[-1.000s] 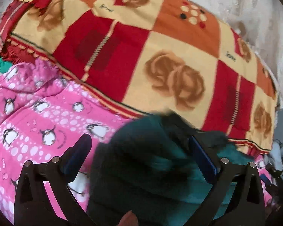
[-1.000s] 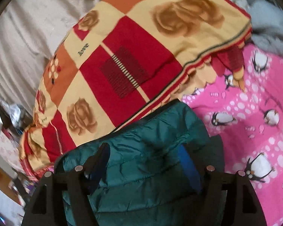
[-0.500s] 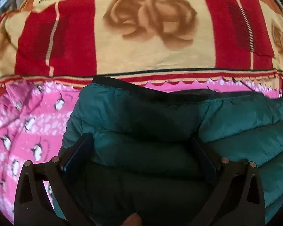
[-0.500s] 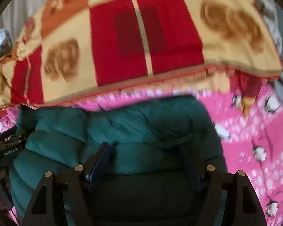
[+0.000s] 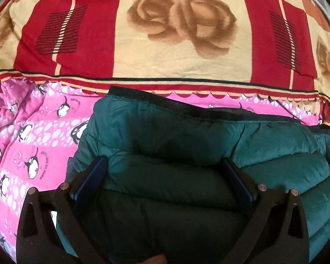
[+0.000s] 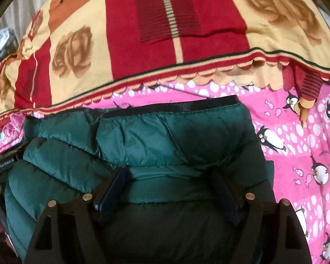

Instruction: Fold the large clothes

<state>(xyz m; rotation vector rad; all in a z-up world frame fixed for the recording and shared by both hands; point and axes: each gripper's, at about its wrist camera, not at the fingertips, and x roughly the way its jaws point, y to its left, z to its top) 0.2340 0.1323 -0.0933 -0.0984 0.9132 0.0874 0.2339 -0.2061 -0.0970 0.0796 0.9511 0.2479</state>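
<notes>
Left wrist view shows the left claw [image 5: 165, 176] set wide apart, its blue pads [image 5: 89, 181] pressed against either side of a thick fold of a green quilted jacket [image 5: 187, 136]; whether it truly pinches the padding or only straddles it I cannot tell. Right wrist view shows the right claw [image 6: 169, 187] placed the same way on the jacket [image 6: 165, 136], jaws spread across a puffy roll, grip likewise uncertain. The jacket lies on the bed, on a pink penguin-print sheet [image 5: 22, 143], with its dark-bound hem [image 5: 165, 103] near the scalloped edge of a red and cream rose-patterned blanket [image 5: 176, 33] that covers the far side of the bed. Judging by the doubled bulk under both claws, a fold is being laid down and flattened. The next move probably calls for pressing the air out of the stuffed channels and squaring the edges, since slick, springy fabric like this tends to slide and puff open. The sheet looks thin and wrinkled, the blanket soft and fuzzy.
</notes>
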